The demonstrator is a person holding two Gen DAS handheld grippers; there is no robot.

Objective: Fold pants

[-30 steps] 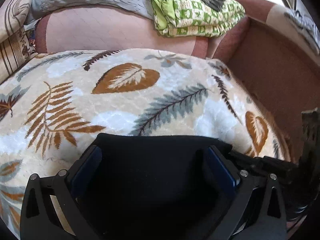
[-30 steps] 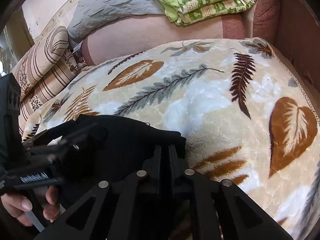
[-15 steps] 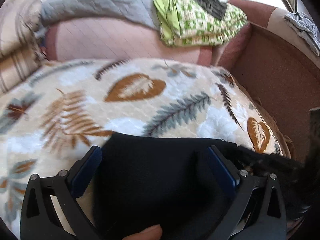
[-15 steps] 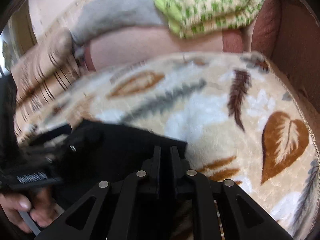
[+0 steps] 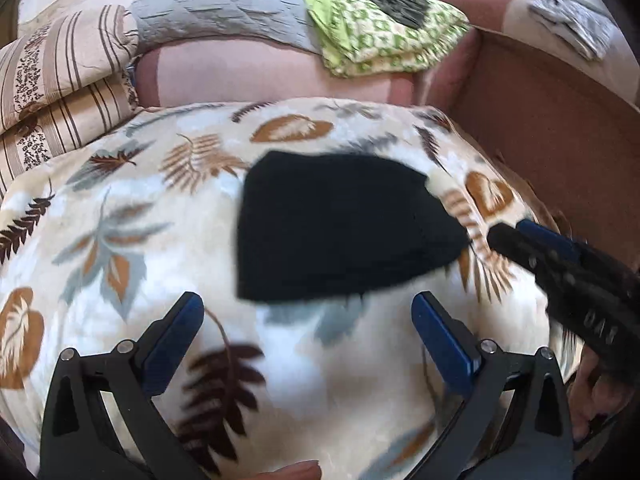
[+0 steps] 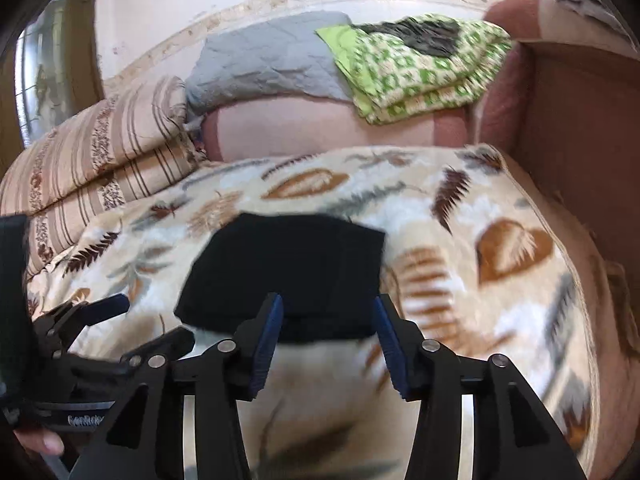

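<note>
The black pants lie folded into a compact dark bundle on the leaf-patterned blanket, flat and free of both tools. The left gripper hangs just short of the bundle's near edge, its blue-padded jaws spread wide with only blanket between them. The right gripper sits at the bundle's near edge; its jaws have just been opening and now stand roughly half apart, the pads on either side of the cloth's edge without pressing on it, so it grips nothing. From the left camera the right tool's tip reaches in close to the bundle's right corner. A striped pillow is stacked at the left, a grey quilted cover and a green patterned cloth lie on the sofa back beyond.
</note>
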